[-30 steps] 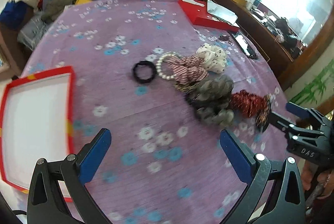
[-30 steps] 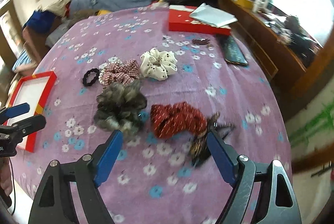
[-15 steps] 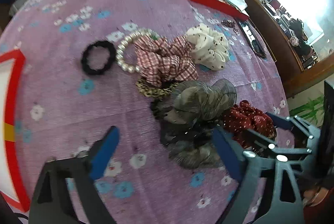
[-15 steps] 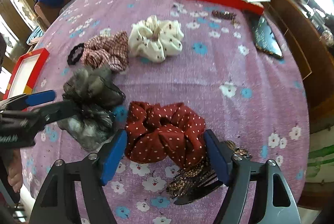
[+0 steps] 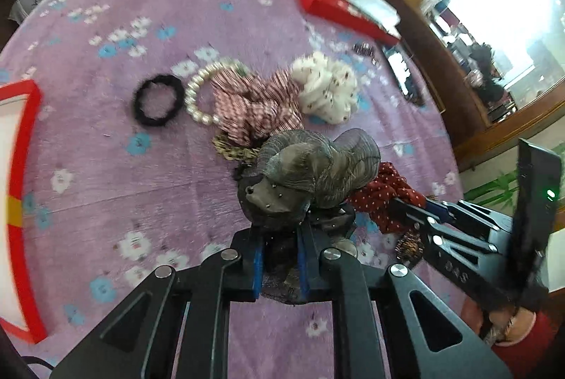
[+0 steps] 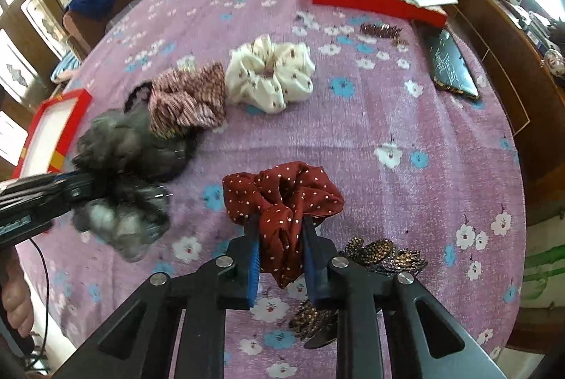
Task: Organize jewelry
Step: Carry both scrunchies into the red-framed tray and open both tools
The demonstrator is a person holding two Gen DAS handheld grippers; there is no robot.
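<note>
Both tongs are busy: left tongs (image 5: 279,259) pinch the grey scrunchie (image 5: 310,174), right tongs (image 6: 280,259) clamp the red dotted scrunchie (image 6: 282,199), each gripped by its fabric, probably for lifting off the desk (image 6: 353,139) toward the red tray (image 5: 21,202).

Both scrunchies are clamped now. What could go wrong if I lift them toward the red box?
1. The left hand-held gripper grips only an edge of the grey scrunchie, which touches the leopard-print scrunchie; that one may get dragged along.
2. The right hand-held gripper pinches one fold of the red scrunchie, so it may slip.
3. The sparkly hair clip beside it could snag.
</note>
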